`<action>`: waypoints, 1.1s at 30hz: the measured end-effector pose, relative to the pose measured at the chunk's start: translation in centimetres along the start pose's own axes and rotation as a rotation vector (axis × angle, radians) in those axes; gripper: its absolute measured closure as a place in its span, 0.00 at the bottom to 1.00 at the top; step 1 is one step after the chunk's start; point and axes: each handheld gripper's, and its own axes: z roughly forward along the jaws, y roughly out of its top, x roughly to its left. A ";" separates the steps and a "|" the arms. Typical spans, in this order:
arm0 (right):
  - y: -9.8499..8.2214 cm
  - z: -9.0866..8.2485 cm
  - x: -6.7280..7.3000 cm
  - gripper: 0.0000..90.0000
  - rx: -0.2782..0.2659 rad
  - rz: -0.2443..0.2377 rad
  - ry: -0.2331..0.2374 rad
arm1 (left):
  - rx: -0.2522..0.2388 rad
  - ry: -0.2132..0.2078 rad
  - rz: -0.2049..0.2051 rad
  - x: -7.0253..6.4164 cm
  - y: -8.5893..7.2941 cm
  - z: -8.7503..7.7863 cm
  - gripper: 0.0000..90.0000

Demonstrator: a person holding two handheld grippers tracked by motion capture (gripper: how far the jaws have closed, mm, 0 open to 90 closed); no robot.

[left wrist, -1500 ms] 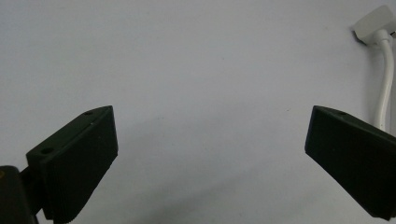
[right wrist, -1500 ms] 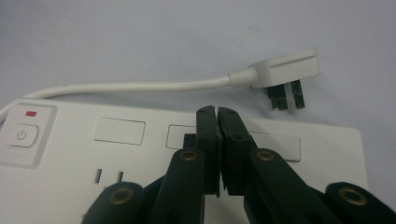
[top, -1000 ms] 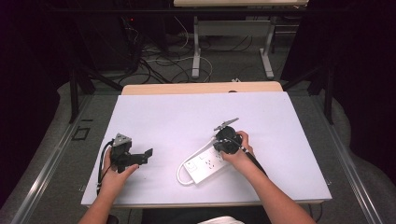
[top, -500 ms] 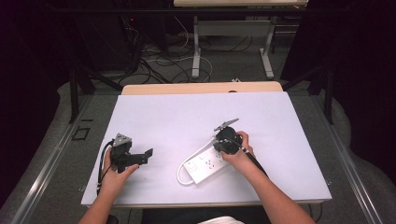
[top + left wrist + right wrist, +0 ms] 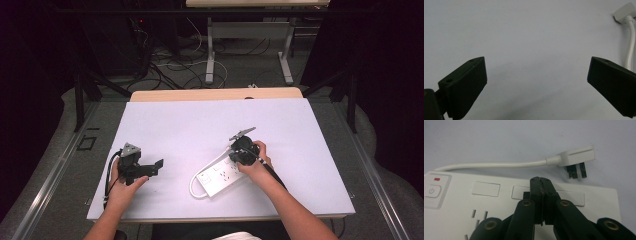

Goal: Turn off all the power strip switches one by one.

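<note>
The white power strip (image 5: 222, 175) lies just right of centre in the lower half of the high view, its long axis running diagonally from lower left up to upper right, with its cord looping off the lower-left end and back along its upper side. In the right gripper view I see its switch (image 5: 432, 190) at the left edge and its own plug (image 5: 575, 160) lying loose on the table at the upper right, prongs bare. My right gripper (image 5: 540, 180) sits directly over the strip's face with its jaws pressed together, nothing between them, tips over the row of covered sockets (image 5: 485, 189); I judge any next move turns on that: the strip is right below the tips, and the plug lies beyond them toward the upper right. My left gripper (image 5: 159, 165) rests well apart at the lower left, jaws spread wide over bare table (image 5: 200, 125), clearly the farther hand. Whether the closed tips actually touch the strip I cannot tell, and the gripper hides the strip's upper-right end from above.
</note>
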 end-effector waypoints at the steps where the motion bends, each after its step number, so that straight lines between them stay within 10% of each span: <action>1: 0.0 0.1 0.0 1.00 -0.017 0.005 -0.001 | -0.001 0.000 -0.001 0.0 0.0 0.0 0.03; 33: 0.4 -0.6 -3.2 1.00 -0.032 0.025 -0.065 | -0.001 0.000 -0.001 0.0 0.0 0.0 0.03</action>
